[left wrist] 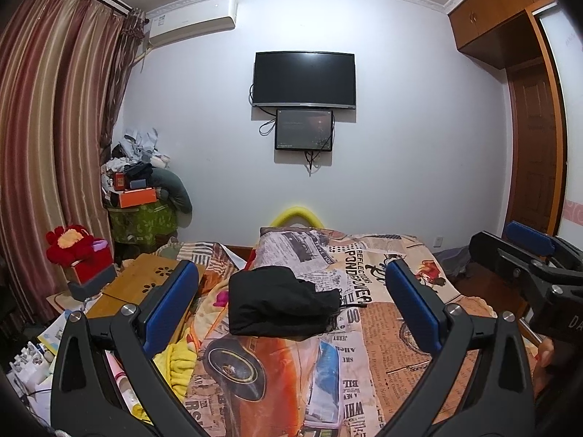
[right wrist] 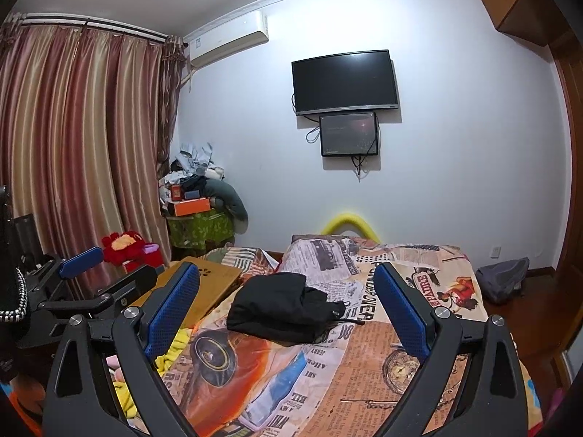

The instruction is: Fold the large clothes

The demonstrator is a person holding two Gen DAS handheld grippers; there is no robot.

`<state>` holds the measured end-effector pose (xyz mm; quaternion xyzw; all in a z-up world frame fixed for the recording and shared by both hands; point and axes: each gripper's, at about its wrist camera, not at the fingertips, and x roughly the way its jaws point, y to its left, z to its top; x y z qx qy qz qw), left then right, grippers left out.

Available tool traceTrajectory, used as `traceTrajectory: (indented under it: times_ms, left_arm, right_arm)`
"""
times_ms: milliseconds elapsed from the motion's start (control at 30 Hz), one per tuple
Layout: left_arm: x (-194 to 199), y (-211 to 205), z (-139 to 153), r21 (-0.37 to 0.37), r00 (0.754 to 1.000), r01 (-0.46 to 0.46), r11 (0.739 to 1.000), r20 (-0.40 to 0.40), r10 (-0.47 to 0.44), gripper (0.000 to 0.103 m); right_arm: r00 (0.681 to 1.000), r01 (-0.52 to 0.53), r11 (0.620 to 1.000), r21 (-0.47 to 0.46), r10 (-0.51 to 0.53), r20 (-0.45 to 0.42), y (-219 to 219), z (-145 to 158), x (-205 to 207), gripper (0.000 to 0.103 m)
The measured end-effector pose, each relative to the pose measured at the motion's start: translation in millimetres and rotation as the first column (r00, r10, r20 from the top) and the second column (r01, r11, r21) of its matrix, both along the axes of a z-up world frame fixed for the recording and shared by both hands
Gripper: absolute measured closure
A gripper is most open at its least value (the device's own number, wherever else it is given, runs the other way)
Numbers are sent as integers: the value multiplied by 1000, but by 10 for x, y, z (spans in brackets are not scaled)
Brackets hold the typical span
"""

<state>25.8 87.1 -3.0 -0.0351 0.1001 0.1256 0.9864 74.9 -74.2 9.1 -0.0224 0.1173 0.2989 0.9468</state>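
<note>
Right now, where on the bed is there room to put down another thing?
The printed newspaper-pattern quilt lies bare nearer than the folded black garment, and to its right. The left side is crowded: a wooden lap desk and a crumpled yellow cloth.

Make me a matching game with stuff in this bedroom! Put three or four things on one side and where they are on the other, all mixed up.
Things:
1. black garment
2. television
3. red plush toy
4. air conditioner

Places:
A. high on the wall beside the curtain
B. on a box left of the bed
C. lying on the bedspread
D. middle of the wall, above a smaller screen

Pairs: 1-C, 2-D, 3-B, 4-A
</note>
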Motion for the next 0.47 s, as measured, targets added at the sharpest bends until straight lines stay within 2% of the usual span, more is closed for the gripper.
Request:
traceTrajectory:
  times_ms: [467]
  left_arm:
    - [-7, 39, -4, -15, 1000, 10, 1000, 3, -10, 0]
  right_arm:
    - [1000, 0, 1000, 0, 0, -12, 25, -19, 32, 8]
